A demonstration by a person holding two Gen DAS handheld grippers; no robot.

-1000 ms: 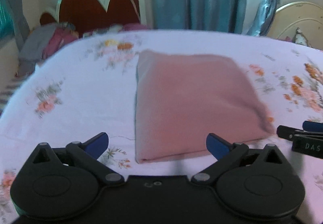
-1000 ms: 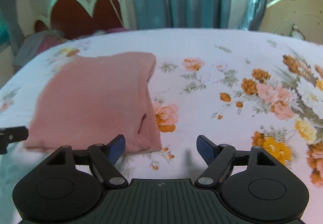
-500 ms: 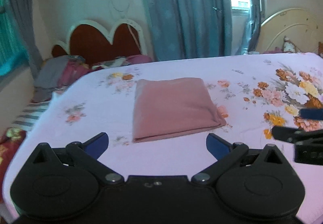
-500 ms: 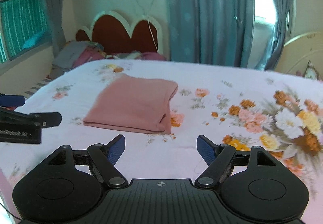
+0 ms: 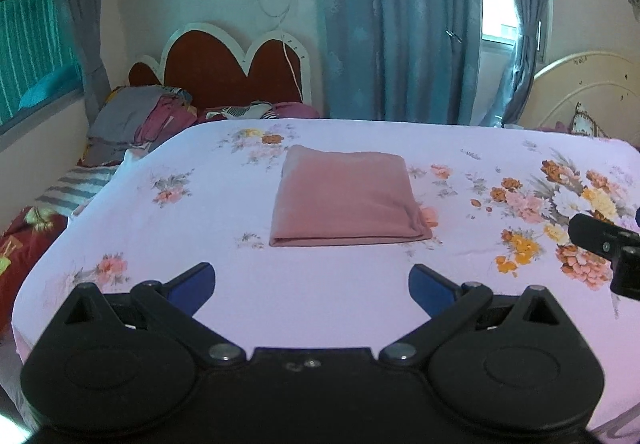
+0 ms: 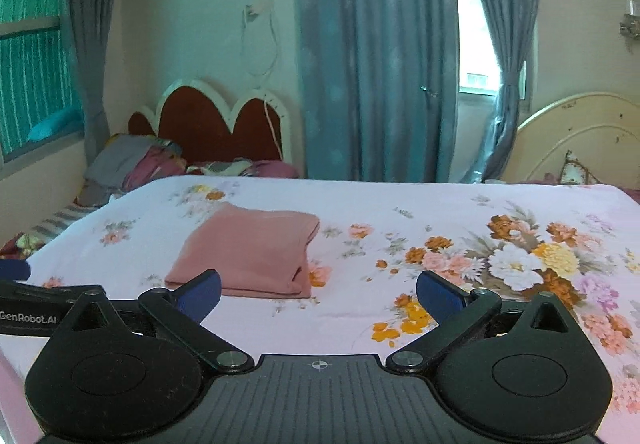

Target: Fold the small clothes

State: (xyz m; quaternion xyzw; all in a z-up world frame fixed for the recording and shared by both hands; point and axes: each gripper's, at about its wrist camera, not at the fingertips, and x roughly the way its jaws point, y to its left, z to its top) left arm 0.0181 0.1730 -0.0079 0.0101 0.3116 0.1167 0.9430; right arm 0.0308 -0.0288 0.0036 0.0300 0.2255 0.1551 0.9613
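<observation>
Where bedsheet [image 5: 320, 296] lies bare, folded cloth [image 5: 344, 196] rests.

One marking is reading clearly — "GenRobot.AI", in white letters, is showing on the black side of the left gripper [image 6: 28, 308] at the left edge of the right wrist view. Nothing else legible is appearing — the air conditioner's label is too small.
</observation>
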